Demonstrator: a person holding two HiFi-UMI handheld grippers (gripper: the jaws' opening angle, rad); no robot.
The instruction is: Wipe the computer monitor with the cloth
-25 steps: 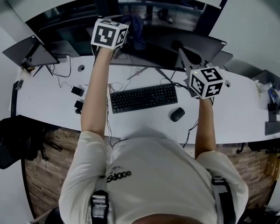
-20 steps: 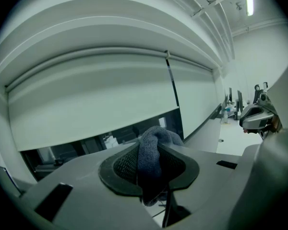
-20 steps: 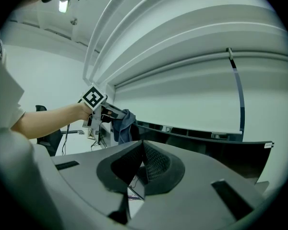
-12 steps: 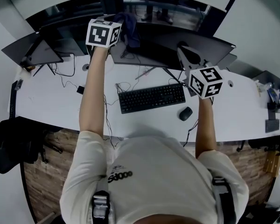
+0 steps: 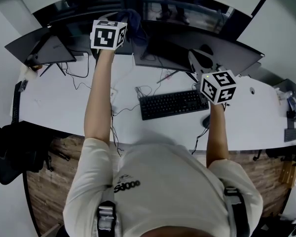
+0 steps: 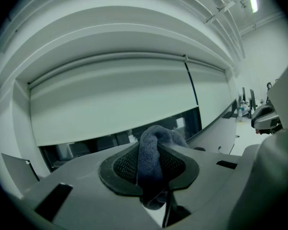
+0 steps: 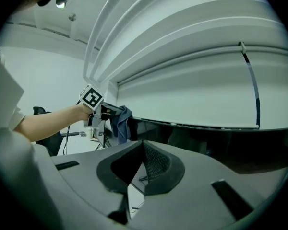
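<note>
A black keyboard point(image 5: 170, 104) lies on the white surface point(image 5: 54, 102), toward its front edge. Above the keyboard's right end, the right gripper point(image 7: 134, 174) hovers before the wide dark computer monitor point(image 5: 197, 51). Its fingers are slightly apart, with nothing between them. Farther back, the left gripper point(image 6: 156, 171) has its fingers clamped on a dark blue-grey terry cloth point(image 6: 153, 143). The cloth is held at the monitor's top edge near its left end, where the fabric hangs down.
</note>
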